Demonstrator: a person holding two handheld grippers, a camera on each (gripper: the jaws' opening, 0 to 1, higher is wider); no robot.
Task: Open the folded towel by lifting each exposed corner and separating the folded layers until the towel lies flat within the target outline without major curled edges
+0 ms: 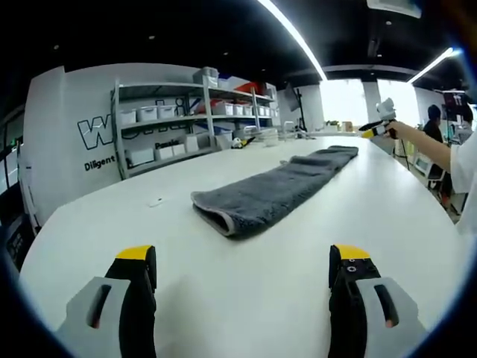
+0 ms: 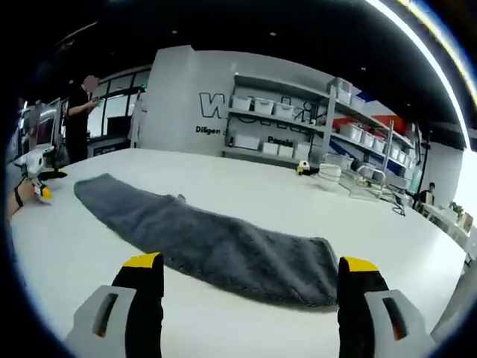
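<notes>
You've got one grey towel folded into a long strip on one white table, and two grippers, the left gripper and the right gripper, each with two yellow-tipped jaws. Behind that there's one metal shelving unit and, in the right gripper view, two people standing: one at the far left, one at the far right.

A plain dark grey terry towel, paler grey along its hem, lies on a glossy white table. Grey-and-black gripper jaws carry yellow tips. Behind, pale grey metal shelving holds white bins against a white wall with dark lettering.
</notes>
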